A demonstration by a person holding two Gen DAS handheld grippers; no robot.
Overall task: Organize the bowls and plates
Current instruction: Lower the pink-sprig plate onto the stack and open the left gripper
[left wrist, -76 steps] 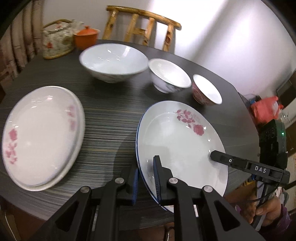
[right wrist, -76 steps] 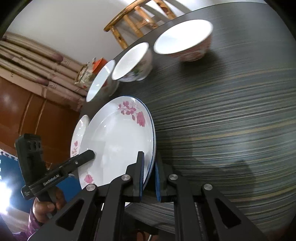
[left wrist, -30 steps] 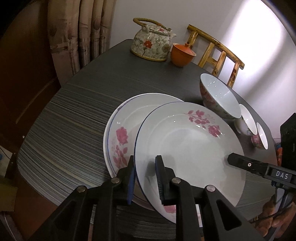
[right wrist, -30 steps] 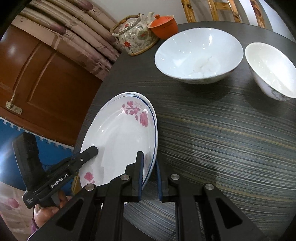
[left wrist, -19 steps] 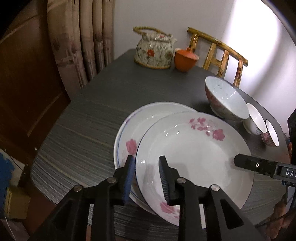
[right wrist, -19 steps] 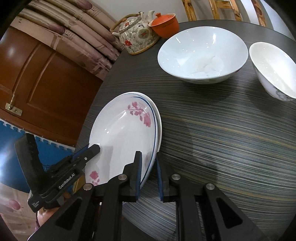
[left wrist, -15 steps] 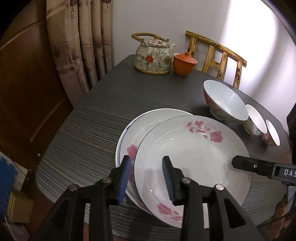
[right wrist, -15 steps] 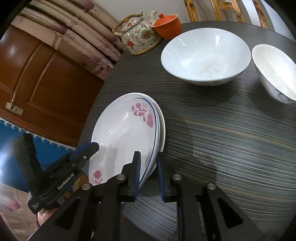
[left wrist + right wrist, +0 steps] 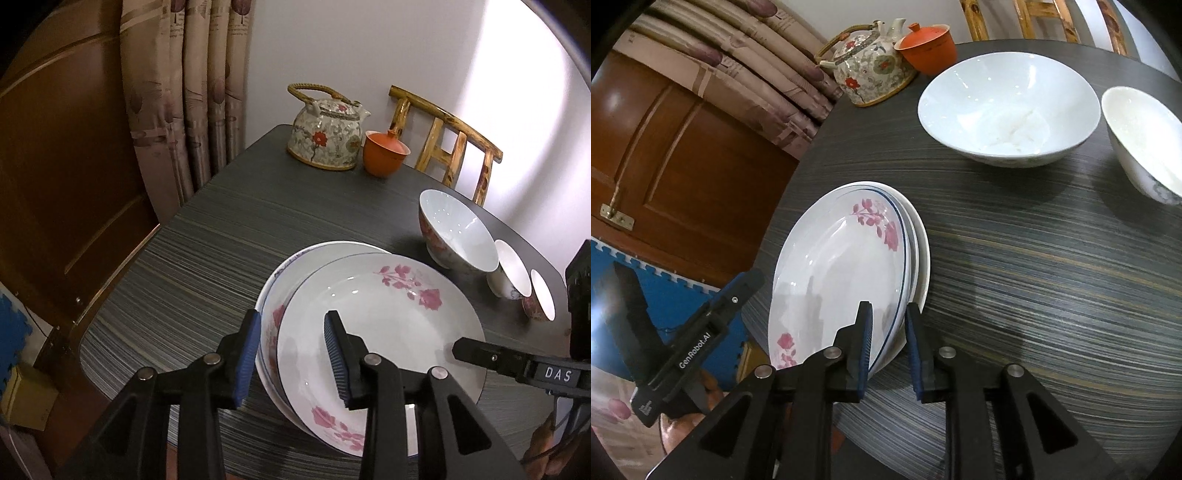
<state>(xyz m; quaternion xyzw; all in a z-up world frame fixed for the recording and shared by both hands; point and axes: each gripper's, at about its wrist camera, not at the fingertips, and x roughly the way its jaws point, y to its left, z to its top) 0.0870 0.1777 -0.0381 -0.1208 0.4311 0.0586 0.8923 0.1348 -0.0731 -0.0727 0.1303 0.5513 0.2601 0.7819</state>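
A white plate with pink flowers and a blue rim point(image 9: 384, 317) point(image 9: 842, 273) lies on top of a stack of plates point(image 9: 295, 266) point(image 9: 921, 251) near the table's left edge. My left gripper point(image 9: 291, 354) is open, its jaws astride the plates' near rim without gripping. My right gripper point(image 9: 888, 339) is open, its jaws either side of the stack's opposite rim. A large white bowl point(image 9: 458, 236) point(image 9: 1008, 107), a medium bowl point(image 9: 511, 269) point(image 9: 1145, 144) and a small bowl point(image 9: 541, 301) stand in a row beyond.
A flowered teapot point(image 9: 327, 127) point(image 9: 870, 70) and an orange lidded cup point(image 9: 384, 153) point(image 9: 929, 42) stand at the far edge of the dark table point(image 9: 221, 236). A wooden chair point(image 9: 447, 140) is behind. A door and curtains are at the left.
Both grippers carried the flowered plate leftward onto the stack of plates, set it down, then opened their jaws and let go of it.
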